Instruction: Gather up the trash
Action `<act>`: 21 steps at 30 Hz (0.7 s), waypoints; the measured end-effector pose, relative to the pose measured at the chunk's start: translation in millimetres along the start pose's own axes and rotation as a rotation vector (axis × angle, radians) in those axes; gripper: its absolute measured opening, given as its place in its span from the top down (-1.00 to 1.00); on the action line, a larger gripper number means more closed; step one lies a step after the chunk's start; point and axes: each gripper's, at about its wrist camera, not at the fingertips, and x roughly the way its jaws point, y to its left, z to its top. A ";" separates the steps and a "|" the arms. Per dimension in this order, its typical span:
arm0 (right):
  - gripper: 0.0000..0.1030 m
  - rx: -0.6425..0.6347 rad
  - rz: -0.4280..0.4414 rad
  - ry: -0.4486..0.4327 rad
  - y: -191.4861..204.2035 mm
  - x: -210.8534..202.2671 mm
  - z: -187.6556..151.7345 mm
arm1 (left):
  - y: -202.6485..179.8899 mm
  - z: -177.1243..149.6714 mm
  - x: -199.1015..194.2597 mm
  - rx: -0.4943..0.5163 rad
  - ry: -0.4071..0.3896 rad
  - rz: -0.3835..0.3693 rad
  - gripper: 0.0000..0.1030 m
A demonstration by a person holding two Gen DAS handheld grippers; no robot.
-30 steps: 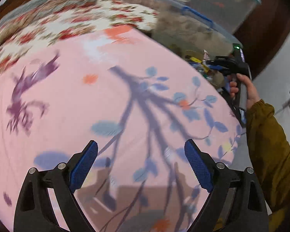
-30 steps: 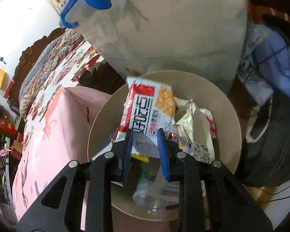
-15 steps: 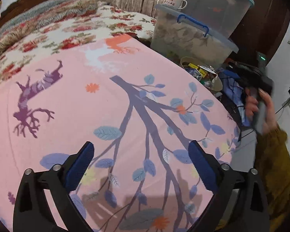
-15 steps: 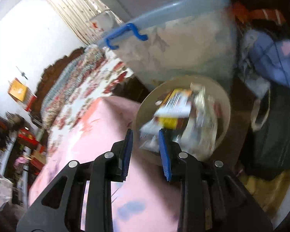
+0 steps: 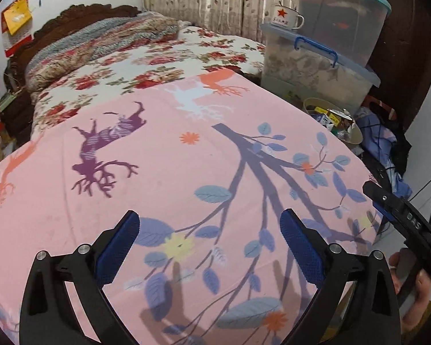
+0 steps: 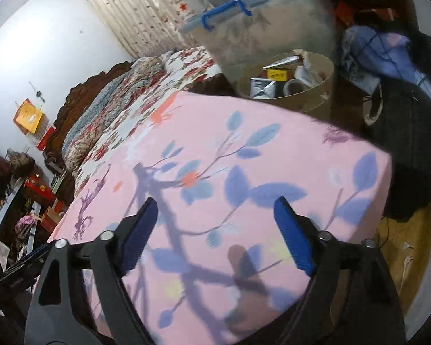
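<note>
A round beige bin (image 6: 310, 97) full of wrappers and packets (image 6: 275, 82) stands on the floor beyond the far corner of the pink sheet (image 6: 244, 158); the left wrist view shows the bin (image 5: 353, 135) at right. My right gripper (image 6: 218, 230) hangs over the pink sheet, well back from the bin, its jaws opening with nothing between them. My left gripper (image 5: 209, 247) is wide open over the pink sheet (image 5: 172, 172), empty. The right gripper's body (image 5: 402, 218) and a hand (image 5: 416, 290) show at the lower right of the left wrist view.
Stacked clear storage boxes (image 5: 319, 66) with blue handles stand behind the bin, an enamel mug (image 5: 287, 17) on the lower one. A floral quilt (image 5: 146, 57) covers the bed's far half. Dark bags and blue clothes (image 6: 388, 57) lie on the floor right of the bin.
The right gripper let go of the snack packet in the bin, pulled back over the pink sheet and its jaws spread. The left gripper rose slightly and tilted up.
</note>
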 end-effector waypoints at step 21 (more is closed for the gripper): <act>-0.93 -0.067 0.004 -0.079 51.7 -51.9 -23.6 | 13.9 -17.1 -51.3 -0.014 -0.149 0.133 -0.83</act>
